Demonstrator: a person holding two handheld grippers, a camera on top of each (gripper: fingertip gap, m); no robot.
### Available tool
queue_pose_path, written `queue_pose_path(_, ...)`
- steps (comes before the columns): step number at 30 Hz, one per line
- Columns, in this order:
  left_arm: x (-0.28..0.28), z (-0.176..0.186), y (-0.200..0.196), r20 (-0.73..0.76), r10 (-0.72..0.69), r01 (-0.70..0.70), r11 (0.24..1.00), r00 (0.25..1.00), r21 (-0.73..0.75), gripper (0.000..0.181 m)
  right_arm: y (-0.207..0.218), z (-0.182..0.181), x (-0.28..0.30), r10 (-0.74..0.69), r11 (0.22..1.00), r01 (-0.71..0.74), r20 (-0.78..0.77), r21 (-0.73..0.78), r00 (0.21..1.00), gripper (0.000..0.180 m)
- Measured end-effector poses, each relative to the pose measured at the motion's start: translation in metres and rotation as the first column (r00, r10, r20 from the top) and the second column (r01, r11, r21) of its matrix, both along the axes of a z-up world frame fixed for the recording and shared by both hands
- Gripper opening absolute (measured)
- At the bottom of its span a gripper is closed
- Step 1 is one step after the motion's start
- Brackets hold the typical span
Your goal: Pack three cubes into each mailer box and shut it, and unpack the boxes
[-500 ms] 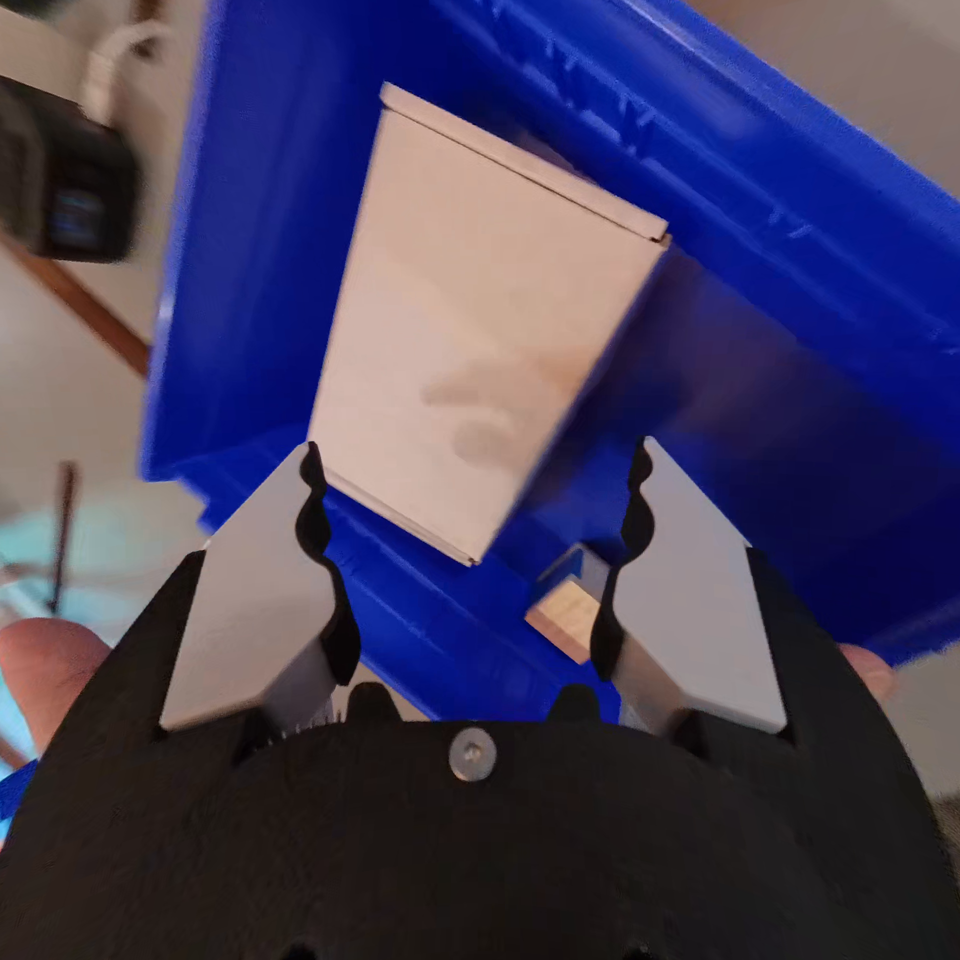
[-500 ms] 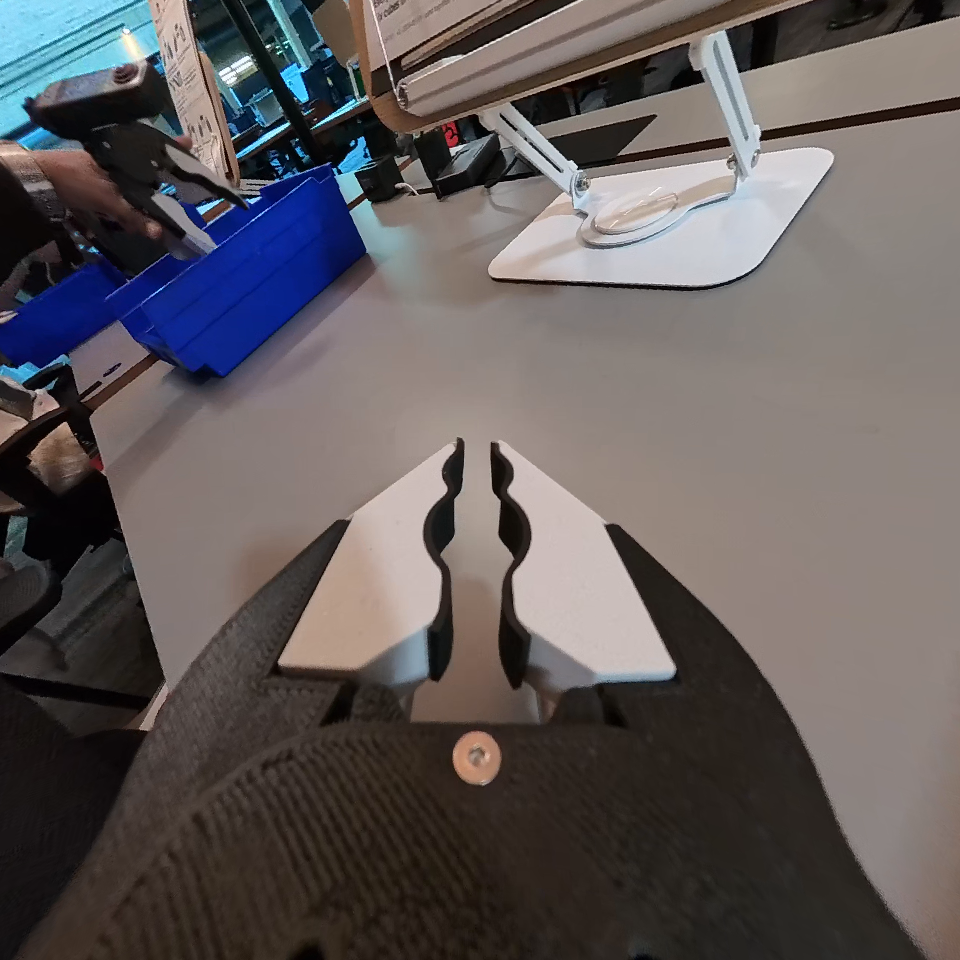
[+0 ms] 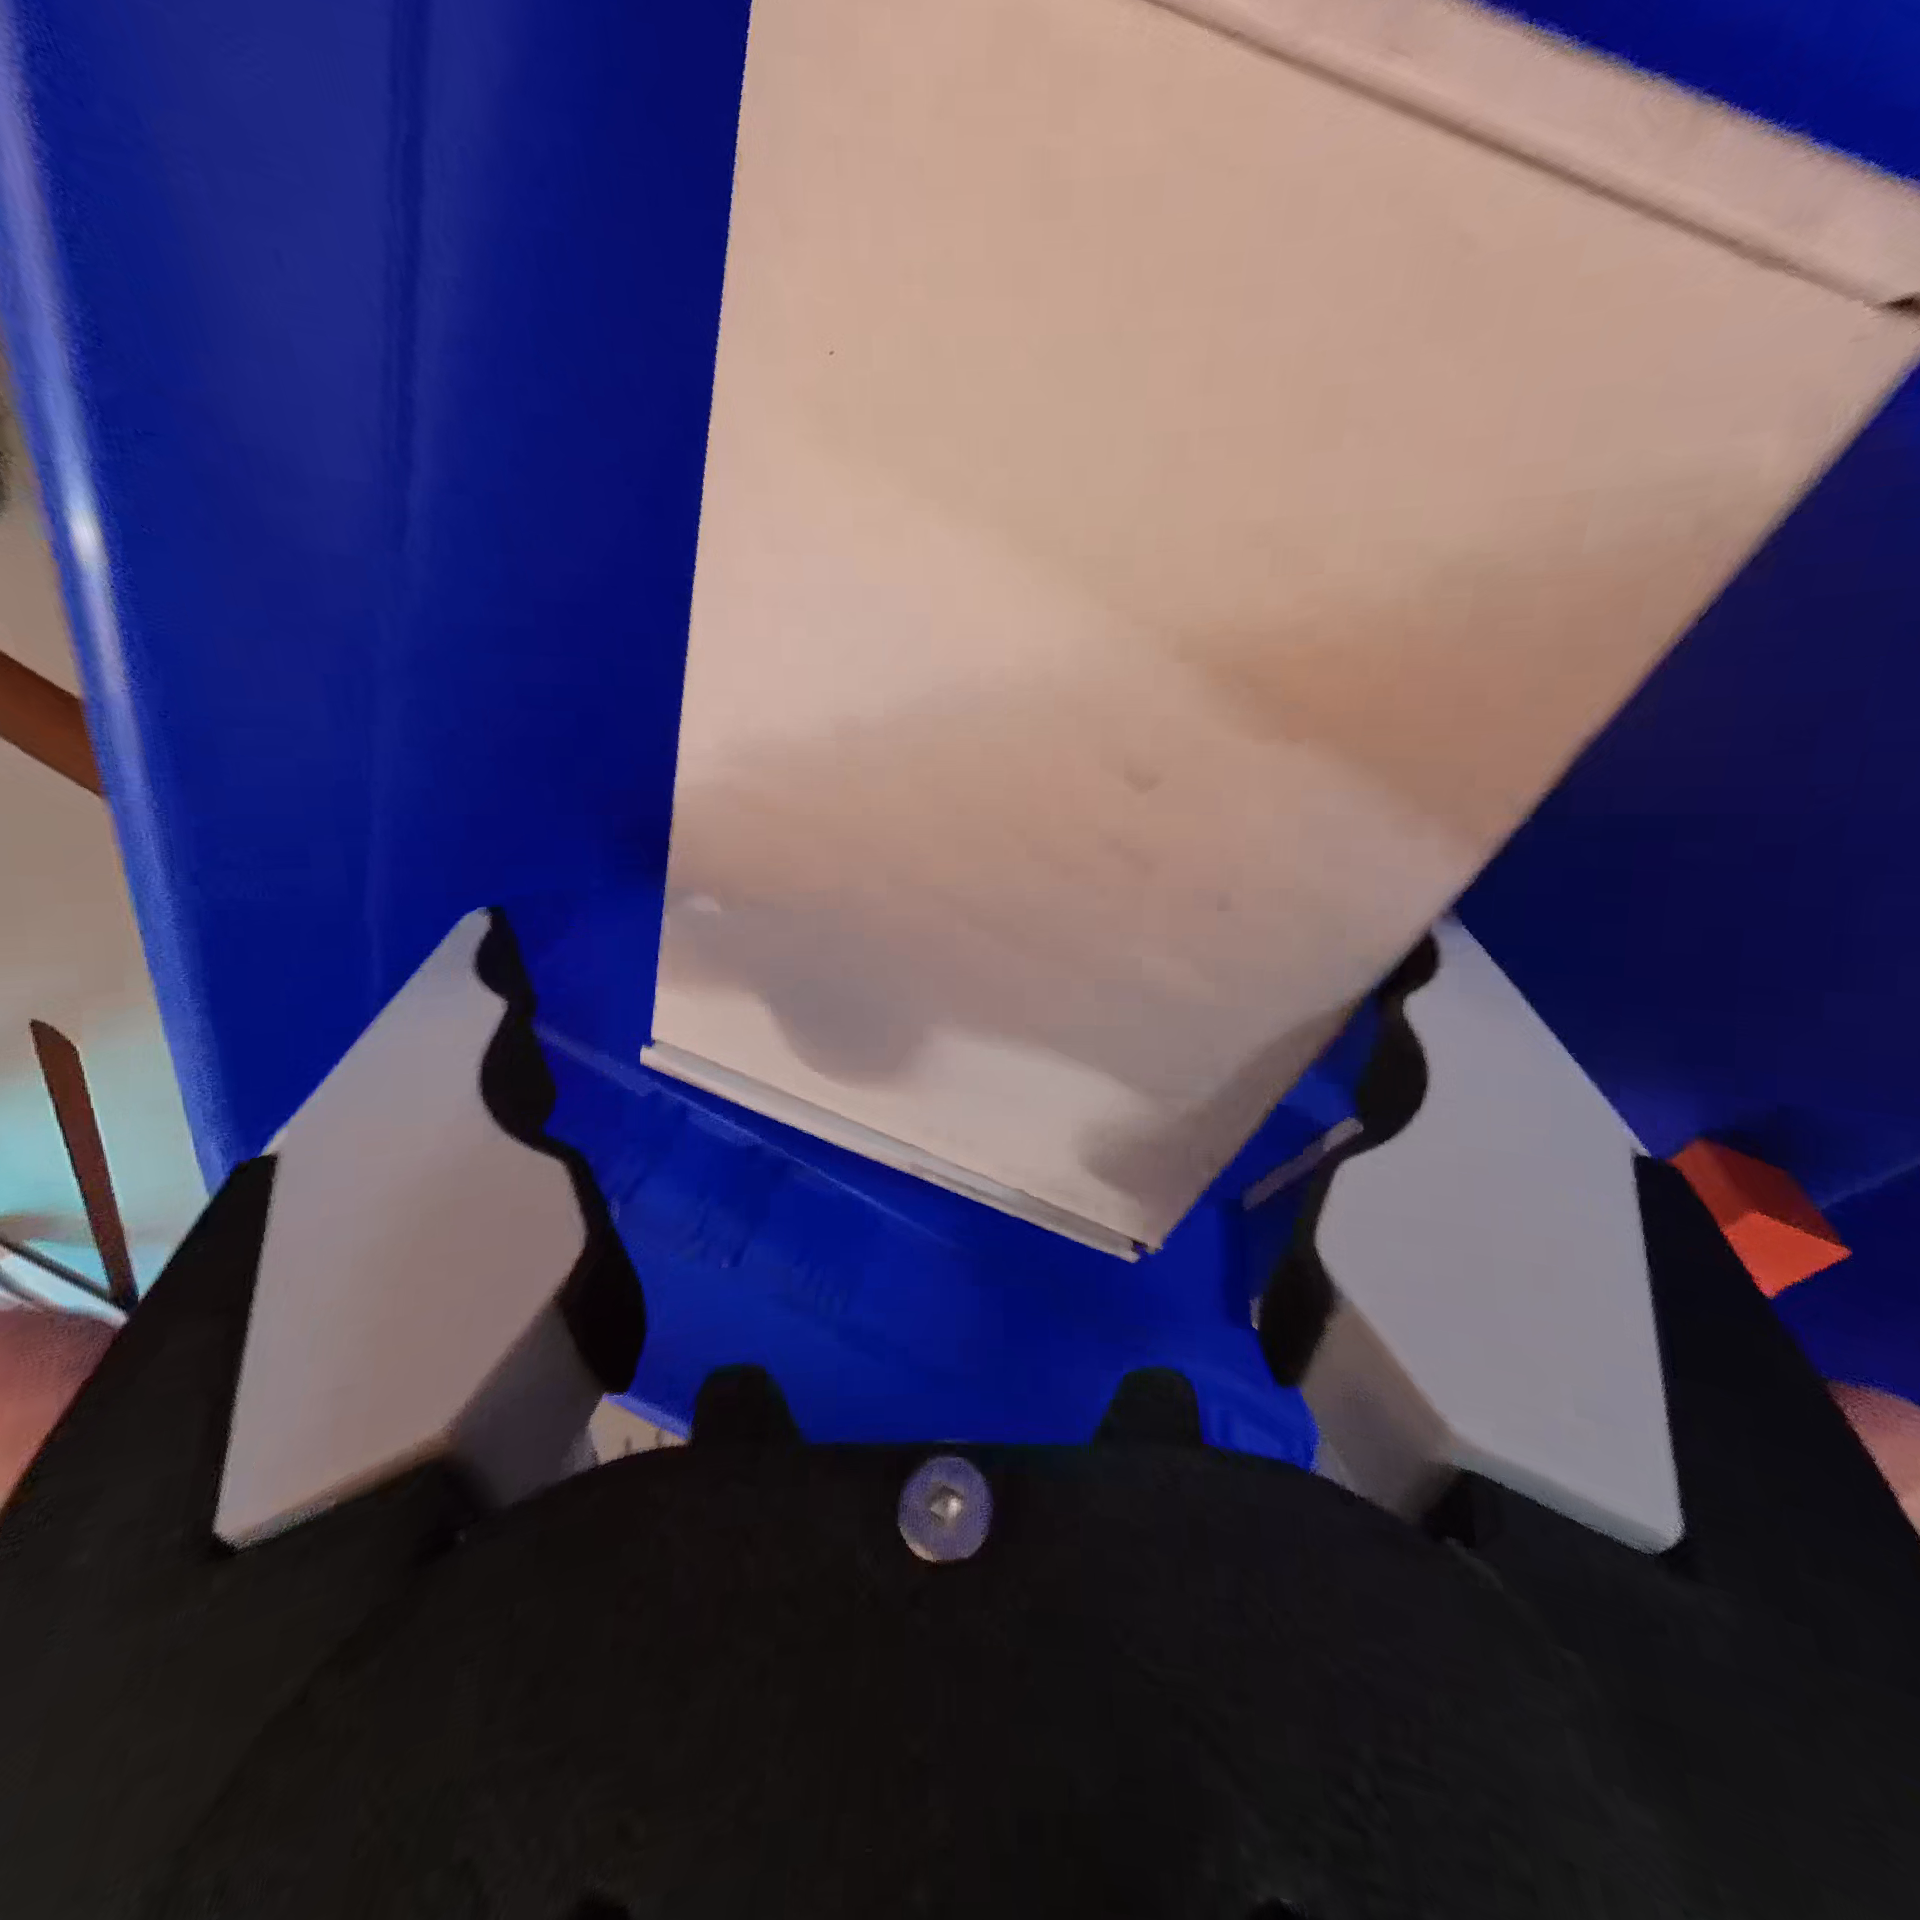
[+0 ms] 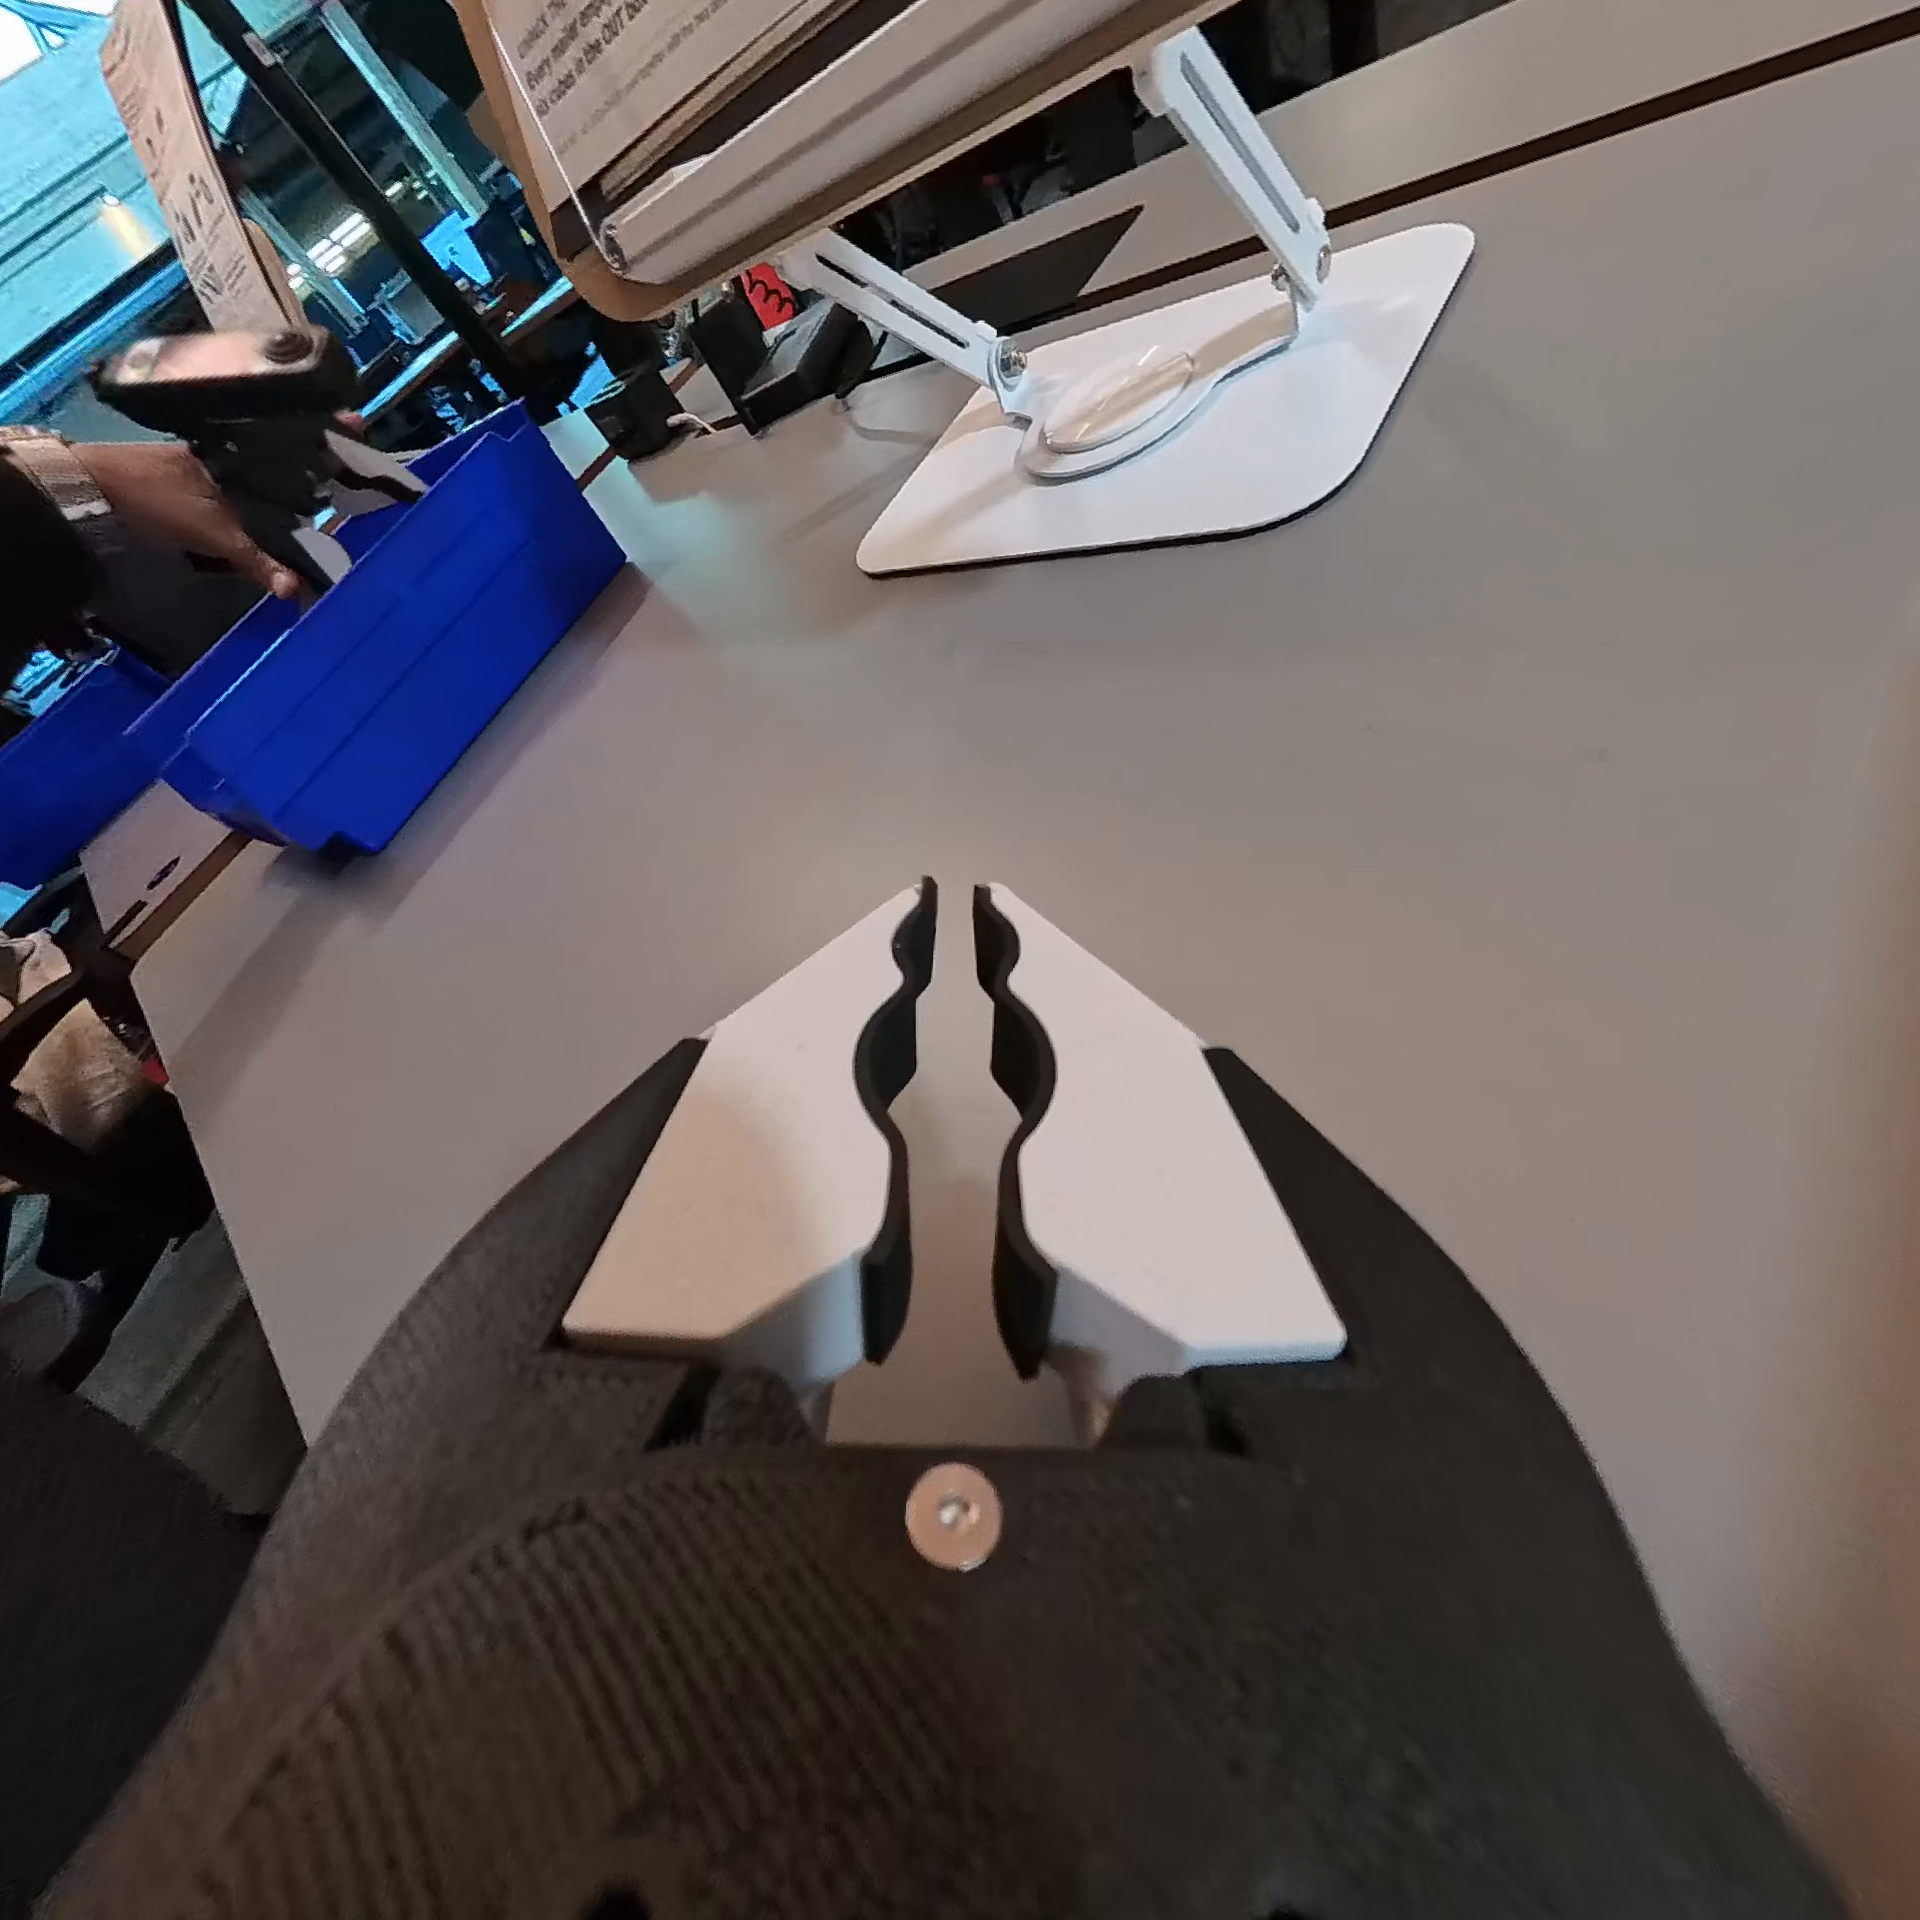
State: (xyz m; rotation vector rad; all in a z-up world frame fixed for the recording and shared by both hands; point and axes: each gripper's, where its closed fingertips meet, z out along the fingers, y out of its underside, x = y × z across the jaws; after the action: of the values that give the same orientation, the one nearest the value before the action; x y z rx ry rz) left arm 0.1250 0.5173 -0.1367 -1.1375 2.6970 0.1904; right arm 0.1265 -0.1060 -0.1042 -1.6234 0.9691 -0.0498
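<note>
left hand-held gripper [image 3: 956, 940] spread wide | astride mailer box [image 3: 1195, 582] near edge | blue bin [image 3: 395, 520]

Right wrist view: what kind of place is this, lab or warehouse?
Probably a lab or workshop bench, not a home: a grey worktable with blue bins, an instruction board on a white stand, and more desks and equipment behind.

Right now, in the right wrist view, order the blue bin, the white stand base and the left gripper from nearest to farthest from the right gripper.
1. Blue bin, ahead on the left.
2. White stand base, ahead on the right.
3. Left gripper, far left, dipping into the bin's far end.

The right gripper sits low over the table.
</note>
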Motion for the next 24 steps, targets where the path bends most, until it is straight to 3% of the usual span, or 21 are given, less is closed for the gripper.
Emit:
queue_pose_path(7, -0.010, -0.027, -0.003, -0.140, -0.023, 0.020, 1.000, 0.990, -0.023, 0.159, -0.001, -0.005, 0.004, -0.019, 1.000, 0.019, -0.037, -0.009, 0.999, 0.005)
queue_pose_path(16, -0.022, -0.022, -0.008, -0.183, -0.047, 0.044, 0.999, 0.982, -0.020, 0.153, 0.001, -0.002, 0.005, -0.012, 0.996, 0.020, -0.090, 0.085, 0.996, 0.005)
queue_pose_path(20, -0.019, 0.006, -0.017, -0.076, -0.009, 0.003, 0.997, 0.997, -0.079, 0.152, 0.005, -0.001, 0.002, 0.005, 0.998, -0.001, -0.069, 0.071, 0.998, 0.005)
queue_pose_path(24, -0.025, 0.056, -0.011, 0.046, 0.030, -0.027, 0.997, 0.998, -0.070, 0.151, 0.011, -0.001, -0.004, 0.046, 0.998, -0.044, -0.042, 0.042, 0.998, 0.005)
